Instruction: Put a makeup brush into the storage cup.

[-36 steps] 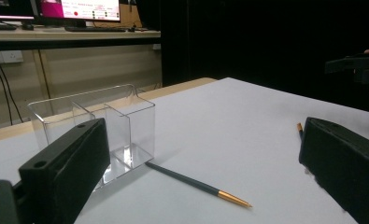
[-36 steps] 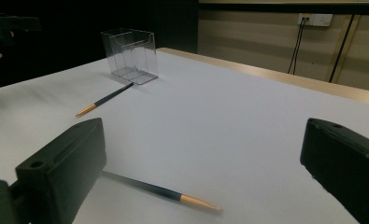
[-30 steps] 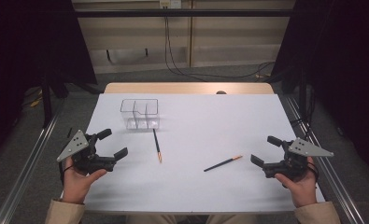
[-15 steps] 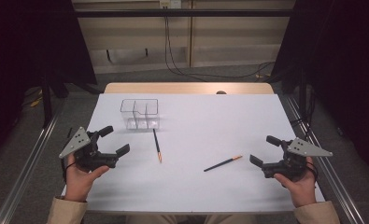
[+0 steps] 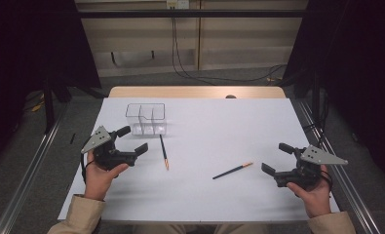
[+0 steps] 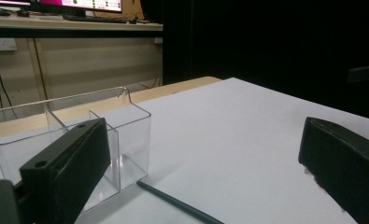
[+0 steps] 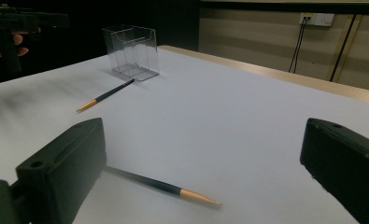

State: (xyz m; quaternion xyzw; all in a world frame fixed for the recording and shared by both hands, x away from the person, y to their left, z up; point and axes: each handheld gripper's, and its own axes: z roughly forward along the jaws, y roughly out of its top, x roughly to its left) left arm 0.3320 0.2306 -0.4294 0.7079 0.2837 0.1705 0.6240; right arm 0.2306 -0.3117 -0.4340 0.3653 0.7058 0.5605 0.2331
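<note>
Our left gripper (image 5: 130, 140) hangs over the left side of the white table (image 5: 204, 122), and its jaws are wide apart with nothing in them. Just to its right lies a dark pencil (image 5: 163, 151) with an orange tip, flat on the table and pointing at us. The pencil's far end sits right by the clear plastic holder (image 5: 146, 118), which stands upright and has three slots. In the left gripper view we see that pencil (image 6: 177, 203) low between the jaws. Our right gripper (image 5: 278, 158) is over the right side, jaws wide apart too, holding nothing. A second pencil (image 5: 233, 170) lies just left of it, flat and slanted.
</note>
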